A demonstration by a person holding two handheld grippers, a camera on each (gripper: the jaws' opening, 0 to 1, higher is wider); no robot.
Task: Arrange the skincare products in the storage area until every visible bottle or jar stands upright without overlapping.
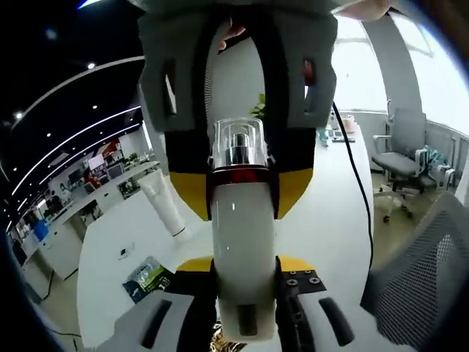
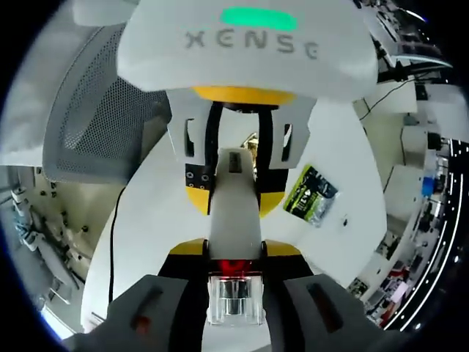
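Left gripper view puts a white bottle [image 1: 245, 257] with a clear cap and a red-and-silver collar right in the middle, held in the air between two grippers above a white table [image 1: 322, 220]. The left gripper [image 1: 245, 308] is clenched on the bottle's lower body, yellow pads pressing on either side. The right gripper [image 1: 242, 172] comes in from the top of that view and closes around the neck, just under the cap.

Right gripper view shows the same hold from the cap end: the right gripper [image 2: 234, 290] clamps the bottle [image 2: 234, 213] at the collar, with the left gripper [image 2: 234, 194] facing it and gripping the far end of the body.

Further out on the table, a white tube [image 1: 163, 205] stands on its cap, and a small green-and-black packet [image 1: 149, 279] lies flat nearby. A mesh office chair [image 1: 410, 293] stands at the table's edge, and a black cable [image 1: 359, 183] runs across the surface.

This looks like a hand-over or re-orienting step, before any placing. The next move probably calls for one gripper to let go, the other to turn the bottle cap-up and stand it on bare table, well apart from the tube
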